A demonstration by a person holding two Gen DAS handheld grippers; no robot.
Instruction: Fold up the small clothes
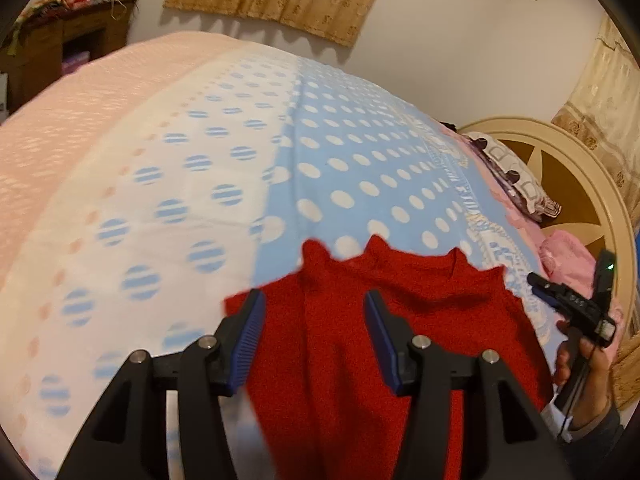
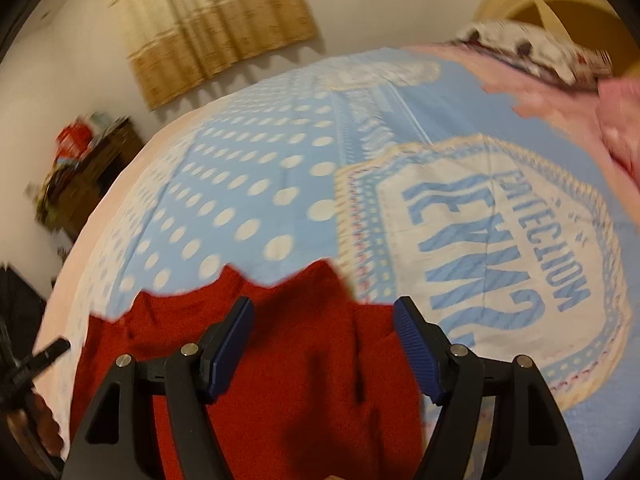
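The red garment (image 1: 400, 340) runs off the bottom edge in both wrist views, so its lower part and full shape cannot be told; its far edge is smeared by motion blur. Whether it lies flat on the bed (image 1: 200, 160) or hangs above it cannot be told. In the left wrist view the right gripper (image 1: 538, 282) shows only as a dark tip at the right edge, its jaws too small to read, and the hand (image 1: 580, 368) holding it is cut off by the rim. In the right wrist view the left gripper (image 2: 60, 346) is a blurred tip at the left edge. The clutter on the wooden cabinet (image 2: 100, 168) is too blurred to name. The pillow (image 2: 520, 46) is partly cut off.
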